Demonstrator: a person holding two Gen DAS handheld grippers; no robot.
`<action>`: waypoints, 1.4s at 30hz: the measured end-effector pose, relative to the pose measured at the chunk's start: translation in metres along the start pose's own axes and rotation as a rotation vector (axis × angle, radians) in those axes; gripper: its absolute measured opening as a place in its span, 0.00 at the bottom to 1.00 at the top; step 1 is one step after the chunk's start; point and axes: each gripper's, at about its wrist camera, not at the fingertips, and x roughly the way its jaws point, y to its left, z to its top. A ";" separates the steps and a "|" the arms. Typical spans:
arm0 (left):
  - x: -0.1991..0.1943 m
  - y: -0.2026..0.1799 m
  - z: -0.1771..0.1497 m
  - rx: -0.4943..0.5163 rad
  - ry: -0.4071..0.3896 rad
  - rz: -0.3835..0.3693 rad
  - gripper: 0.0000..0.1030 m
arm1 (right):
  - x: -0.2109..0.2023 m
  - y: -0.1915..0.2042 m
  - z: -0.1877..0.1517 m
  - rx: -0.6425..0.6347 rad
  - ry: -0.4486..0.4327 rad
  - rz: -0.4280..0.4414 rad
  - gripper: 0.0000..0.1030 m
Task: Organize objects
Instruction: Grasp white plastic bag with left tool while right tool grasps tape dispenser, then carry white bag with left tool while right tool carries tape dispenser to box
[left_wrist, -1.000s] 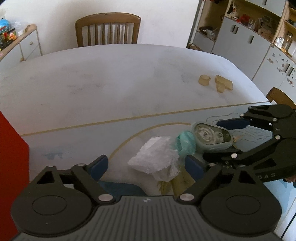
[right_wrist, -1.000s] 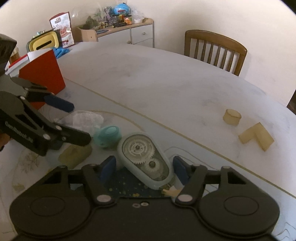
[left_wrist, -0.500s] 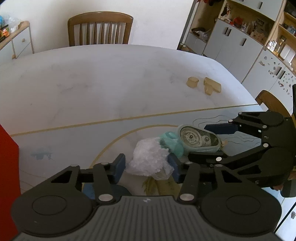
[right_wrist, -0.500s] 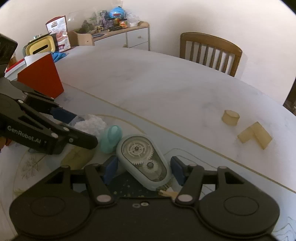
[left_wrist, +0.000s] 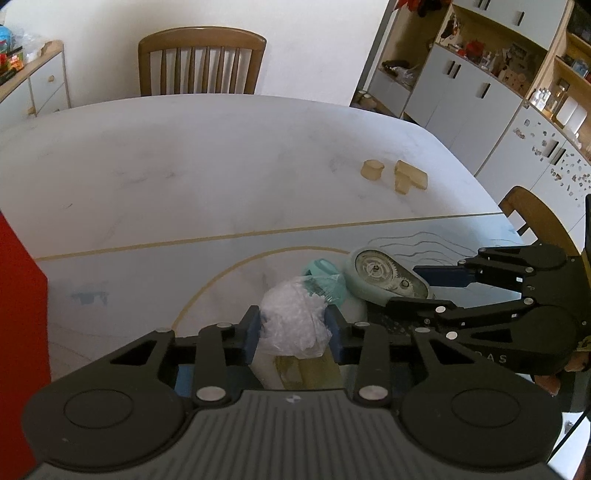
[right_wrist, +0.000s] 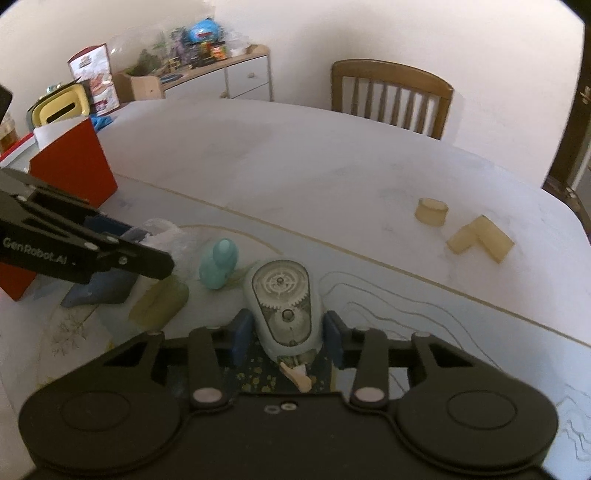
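In the left wrist view my left gripper (left_wrist: 292, 328) has its jaws closing, and both blue pads press a crumpled clear plastic bag (left_wrist: 293, 319) of white stuff. The right wrist view shows my right gripper (right_wrist: 287, 332) with jaws closing too, its pads against the sides of a pale blue correction-tape dispenser (right_wrist: 282, 299) with visible gears. The dispenser (left_wrist: 384, 275) lies just right of the bag. A small teal object (right_wrist: 218, 264) sits between them. A translucent yellowish block (right_wrist: 159, 302) lies under the left gripper (right_wrist: 151, 245).
A red box (right_wrist: 70, 166) stands at the left of the pale placemat (left_wrist: 129, 280). Two tan blocks (left_wrist: 373, 170) (left_wrist: 410, 181) lie far right on the white table (left_wrist: 184, 166). A blue pouch (right_wrist: 99, 291) lies near the yellowish block. A wooden chair (left_wrist: 201, 62) stands behind the table.
Both grippers' jaws have closed in from wide open, the left onto the plastic bag and the right onto the tape dispenser. The hands have hardly shifted.
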 end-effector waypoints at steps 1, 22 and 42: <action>-0.003 -0.001 -0.001 0.002 -0.001 0.003 0.35 | -0.002 0.000 -0.001 0.014 0.001 -0.004 0.39; -0.096 -0.010 -0.007 -0.005 -0.097 0.000 0.35 | -0.099 0.067 0.027 0.035 -0.120 -0.026 0.39; -0.206 0.084 -0.028 -0.074 -0.210 0.053 0.35 | -0.134 0.191 0.068 -0.058 -0.202 -0.029 0.39</action>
